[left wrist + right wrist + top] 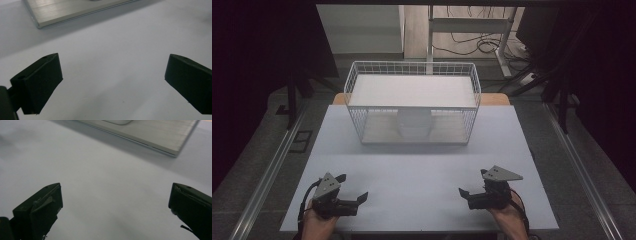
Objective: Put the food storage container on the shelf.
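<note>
Both grippers rest on near bench (422, 180) edge, left gripper (353, 189) and right gripper (470, 188), fingers apart, empty. White cup (414, 123) stands under wire basket (412, 102), mid-bench, well ahead. Judgement: approach low and level from front, basket wall blocks overhead reach.

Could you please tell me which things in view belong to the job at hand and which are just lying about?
Belonging to the job:
- left hand-held gripper, open, resting near the table's front edge
- right hand-held gripper, open, likewise
- white wire basket
- white cup-like thing under its shelf

Just lying about:
- cables on the floor beyond the table
- white table frame behind
</note>
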### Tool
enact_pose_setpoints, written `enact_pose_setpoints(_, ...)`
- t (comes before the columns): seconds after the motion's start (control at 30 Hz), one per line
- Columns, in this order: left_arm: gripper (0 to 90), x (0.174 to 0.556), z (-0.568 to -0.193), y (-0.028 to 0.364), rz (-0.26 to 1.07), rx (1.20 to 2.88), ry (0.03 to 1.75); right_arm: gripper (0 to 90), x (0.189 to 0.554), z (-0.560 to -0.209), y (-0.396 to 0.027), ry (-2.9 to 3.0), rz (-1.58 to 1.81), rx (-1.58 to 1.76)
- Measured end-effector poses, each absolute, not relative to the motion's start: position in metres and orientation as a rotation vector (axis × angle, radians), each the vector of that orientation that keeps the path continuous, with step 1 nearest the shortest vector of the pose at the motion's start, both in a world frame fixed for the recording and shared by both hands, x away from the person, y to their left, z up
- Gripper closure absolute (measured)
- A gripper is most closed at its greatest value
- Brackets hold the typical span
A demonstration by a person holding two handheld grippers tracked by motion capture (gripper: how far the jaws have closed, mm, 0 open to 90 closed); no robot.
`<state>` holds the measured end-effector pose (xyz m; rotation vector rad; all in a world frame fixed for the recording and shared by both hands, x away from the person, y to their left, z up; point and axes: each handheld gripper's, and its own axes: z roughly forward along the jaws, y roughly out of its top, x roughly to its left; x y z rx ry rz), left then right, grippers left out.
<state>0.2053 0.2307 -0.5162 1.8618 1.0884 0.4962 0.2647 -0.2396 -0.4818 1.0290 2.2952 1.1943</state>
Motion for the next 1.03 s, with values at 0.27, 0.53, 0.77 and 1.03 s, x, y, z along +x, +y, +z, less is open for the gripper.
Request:
enact_pose_setpoints(0.27,0.4,0.197,-0.520,0.241,0.511,1.844,1.109,0.0,0.252,-0.486,-0.260,2.260,1.176,1.091)
enact_pose_setpoints(0.53,0.4,0.193,-0.524,0.246,0.498,1.844,1.111,0.0,0.242,-0.499,-0.275,2.285,1.141,1.143)
enact_pose_setpoints(0.77,0.5,0.194,-0.525,0.246,0.484,1.850,1.126,0.0,0.241,-0.504,-0.274,2.329,1.084,1.159)
enact_pose_setpoints(1.03,0.9,0.196,-0.525,0.246,0.475,1.850,1.142,0.0,0.242,-0.506,-0.274,2.347,1.077,1.169)
